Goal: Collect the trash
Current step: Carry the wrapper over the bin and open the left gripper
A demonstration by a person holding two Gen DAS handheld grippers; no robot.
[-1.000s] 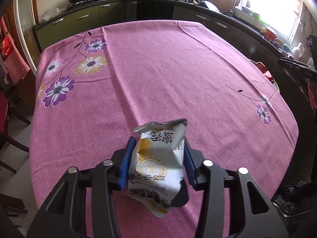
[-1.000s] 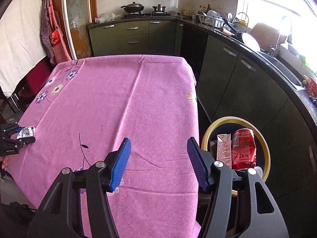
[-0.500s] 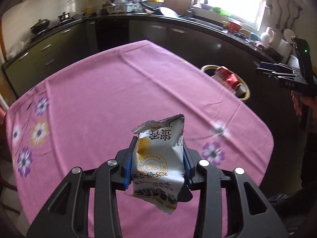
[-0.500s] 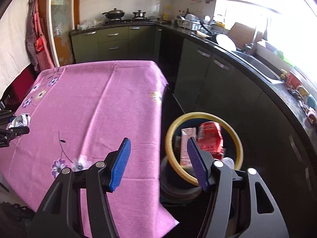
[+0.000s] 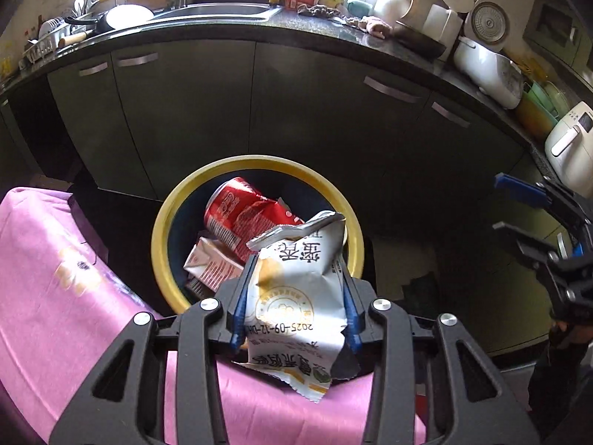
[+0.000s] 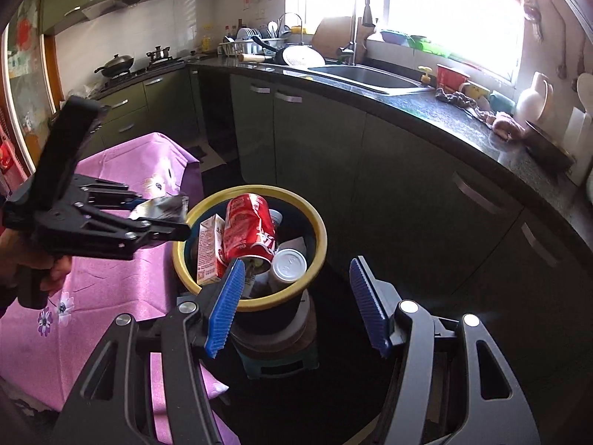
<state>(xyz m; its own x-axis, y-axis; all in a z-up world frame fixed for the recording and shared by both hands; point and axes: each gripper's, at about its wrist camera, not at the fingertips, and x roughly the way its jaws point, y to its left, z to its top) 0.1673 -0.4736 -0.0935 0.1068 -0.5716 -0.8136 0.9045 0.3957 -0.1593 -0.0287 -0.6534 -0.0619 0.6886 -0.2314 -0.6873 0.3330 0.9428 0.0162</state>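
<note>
One snack bag (image 5: 296,296) is in play, pinched between the two blue pads of the left gripper (image 5: 294,304) and held near the rim of the single bin (image 5: 255,161), a dark tub with a yellow rim. In the right wrist view the bag (image 6: 159,209) hangs at the bin's (image 6: 318,230) near-left edge, above the corner of the pink cloth (image 6: 111,259). The bin already holds four visible pieces: one crushed red can (image 6: 250,228), one carton (image 6: 209,248), one white cup lid (image 6: 288,265), and a small pale lid or cap (image 6: 276,217) behind the can; what lies deeper cannot be told. The right gripper (image 6: 296,304) is spread wide with nothing between its pads, hovering over the bin's near rim. The bin sits on a low stool (image 6: 281,361) on the dark floor between the table and a run of green cabinets (image 6: 407,170). Above these, the counter carries one sink (image 6: 365,76) with a tap, one dish rack (image 6: 252,42), one white jug (image 6: 533,96) and a red bowl (image 6: 452,74).
</note>
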